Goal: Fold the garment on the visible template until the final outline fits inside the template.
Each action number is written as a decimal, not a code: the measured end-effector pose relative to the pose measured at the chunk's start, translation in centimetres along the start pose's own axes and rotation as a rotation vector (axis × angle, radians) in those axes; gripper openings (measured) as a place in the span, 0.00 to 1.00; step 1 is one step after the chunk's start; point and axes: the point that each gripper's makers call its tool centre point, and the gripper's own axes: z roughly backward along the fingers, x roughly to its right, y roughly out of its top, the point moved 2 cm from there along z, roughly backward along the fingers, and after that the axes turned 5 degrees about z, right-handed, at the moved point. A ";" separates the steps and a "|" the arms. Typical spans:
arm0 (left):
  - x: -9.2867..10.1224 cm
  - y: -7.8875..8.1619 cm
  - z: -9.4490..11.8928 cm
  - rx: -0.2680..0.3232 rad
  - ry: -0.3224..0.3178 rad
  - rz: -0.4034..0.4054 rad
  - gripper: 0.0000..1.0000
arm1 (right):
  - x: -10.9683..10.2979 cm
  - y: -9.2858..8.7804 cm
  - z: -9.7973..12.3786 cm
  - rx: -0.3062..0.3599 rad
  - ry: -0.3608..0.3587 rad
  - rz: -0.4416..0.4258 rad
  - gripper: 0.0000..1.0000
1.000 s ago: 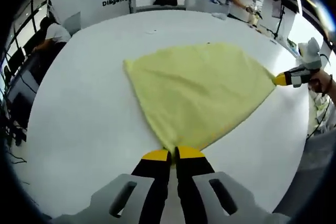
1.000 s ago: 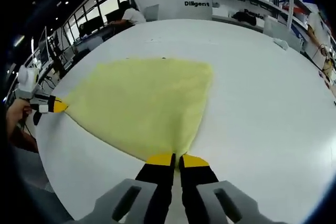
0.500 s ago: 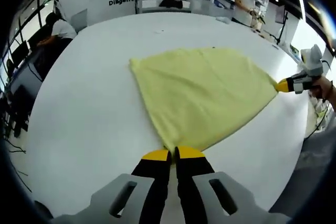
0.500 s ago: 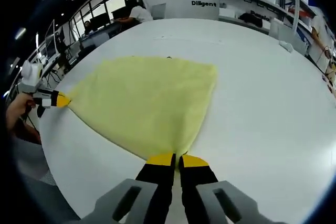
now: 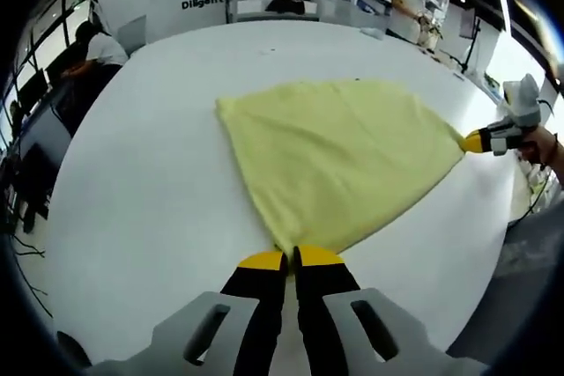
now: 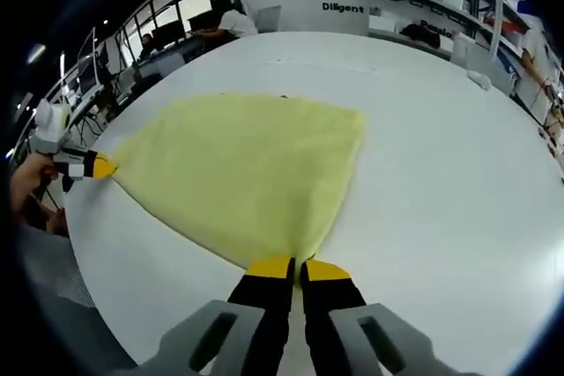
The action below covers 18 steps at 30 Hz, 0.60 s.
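Garment (image 5: 339, 160): a pale yellow cloth, lying flat on the round white table (image 5: 141, 209), toward the near edge where I stand. I have my left gripper (image 5: 293, 259) clenched on one near corner, jaws pressed together over the fabric. In the right gripper view my right gripper (image 6: 297, 268) is likewise clamped on the other near corner of the yellow cloth (image 6: 242, 169). Each one also appears out at the side of the opposite view, the right gripper (image 5: 474, 138) at the table's edge on one hand and the left gripper (image 6: 99, 166) on the other.

I judge this to be the start of a fold: both near corners are gripped and the edge between them is drawn taut. The cloth spreads away from that edge toward the middle of the table, its far corners lying loose on the surface. Its long axis seems to run along the stretched edge between my two grippers, roughly parallel to the near table edge. I cannot make out any template outline on the white surface.

Next I would lift both corners together and carry them evenly toward the far edge of the cloth, keeping tension equal so the fold line stays straight
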 end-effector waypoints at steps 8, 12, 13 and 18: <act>0.0 0.1 -0.1 0.004 0.000 0.011 0.07 | 0.0 0.0 -0.2 -0.005 -0.002 -0.002 0.00; 0.2 0.2 0.0 0.019 0.006 0.005 0.15 | 0.0 0.0 -0.1 -0.003 0.005 -0.003 0.00; 0.3 0.2 0.0 0.020 0.007 0.006 0.20 | 0.1 0.0 -0.1 -0.001 0.006 -0.008 0.00; 0.3 0.5 0.7 0.029 0.020 0.008 0.40 | 0.1 0.6 0.5 0.030 0.006 -0.041 0.29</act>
